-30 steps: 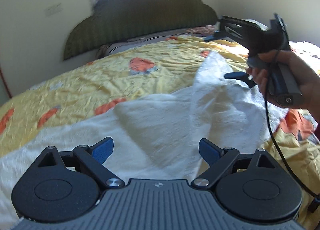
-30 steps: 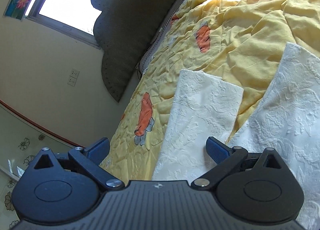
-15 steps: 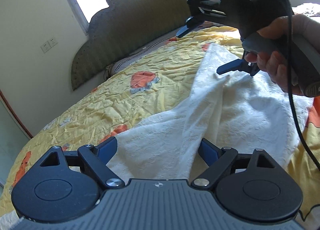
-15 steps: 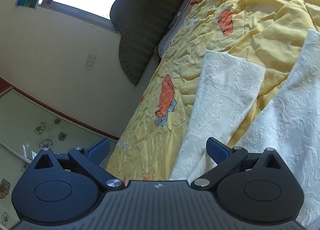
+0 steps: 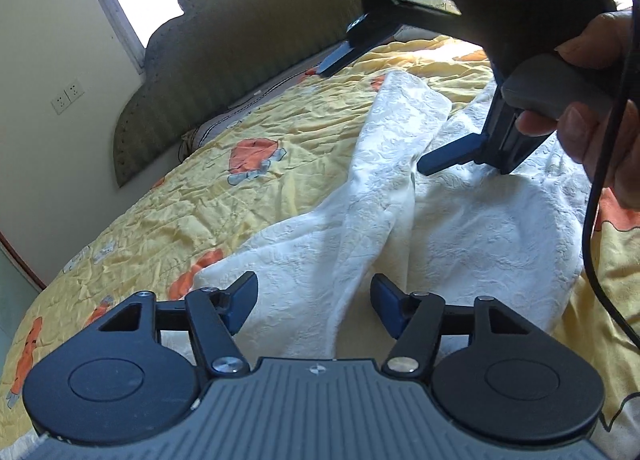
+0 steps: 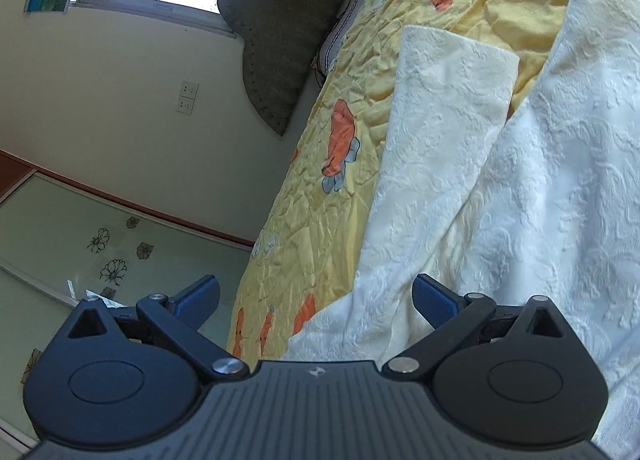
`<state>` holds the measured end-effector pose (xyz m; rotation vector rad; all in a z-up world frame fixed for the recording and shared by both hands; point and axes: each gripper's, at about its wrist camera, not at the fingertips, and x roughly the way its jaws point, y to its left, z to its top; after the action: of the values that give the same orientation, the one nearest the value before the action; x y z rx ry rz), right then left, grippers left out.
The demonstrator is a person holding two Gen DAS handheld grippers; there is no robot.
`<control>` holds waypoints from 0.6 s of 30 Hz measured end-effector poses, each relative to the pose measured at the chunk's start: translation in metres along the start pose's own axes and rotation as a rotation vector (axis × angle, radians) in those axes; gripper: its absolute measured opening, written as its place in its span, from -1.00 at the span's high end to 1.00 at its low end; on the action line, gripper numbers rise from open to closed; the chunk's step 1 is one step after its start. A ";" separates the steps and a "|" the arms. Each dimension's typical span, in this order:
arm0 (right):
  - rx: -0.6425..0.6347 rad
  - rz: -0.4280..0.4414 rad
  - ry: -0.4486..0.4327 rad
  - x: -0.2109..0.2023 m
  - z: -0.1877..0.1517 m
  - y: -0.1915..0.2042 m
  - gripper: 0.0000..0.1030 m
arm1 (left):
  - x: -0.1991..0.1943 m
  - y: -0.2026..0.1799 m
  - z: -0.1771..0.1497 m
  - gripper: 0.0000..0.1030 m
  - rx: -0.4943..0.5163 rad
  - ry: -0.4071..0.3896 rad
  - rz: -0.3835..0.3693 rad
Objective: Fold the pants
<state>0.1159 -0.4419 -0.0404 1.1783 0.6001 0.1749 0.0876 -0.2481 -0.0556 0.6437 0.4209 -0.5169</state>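
White textured pants [image 5: 400,220] lie on the yellow bedspread, one leg folded partly over the other, its hem [image 5: 412,100] toward the headboard. They also show in the right wrist view [image 6: 500,180]. My left gripper [image 5: 314,300] is open just above the near fabric, holding nothing. My right gripper [image 6: 316,296] is open and empty; in the left wrist view it [image 5: 380,112] hovers over the legs, held by a hand.
The yellow bedspread [image 5: 240,188] with orange prints covers the bed. A dark padded headboard [image 5: 248,28] stands at the far end under a window. A cable [image 5: 592,220] hangs from the right gripper. A wall and glass cabinet [image 6: 100,228] lie beyond the bed's left edge.
The left gripper has moved forward and closed somewhat, still open. The right gripper has come nearer and higher over the pants. The pants lie much the same.
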 end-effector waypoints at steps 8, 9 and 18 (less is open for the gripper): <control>-0.042 -0.021 -0.184 0.009 0.030 -0.005 -1.00 | 0.011 -0.003 0.017 -0.05 0.020 -0.030 0.008; -0.041 -0.024 -0.208 0.009 0.035 -0.008 -1.00 | 0.014 -0.002 0.019 0.05 0.011 -0.022 0.000; -0.083 -0.104 -0.321 0.006 0.075 -0.017 -0.58 | 0.019 -0.009 0.023 0.38 -0.005 -0.024 -0.024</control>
<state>0.1570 -0.5071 -0.0391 1.0637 0.3663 -0.0771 0.1021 -0.2752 -0.0532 0.6278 0.4076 -0.5460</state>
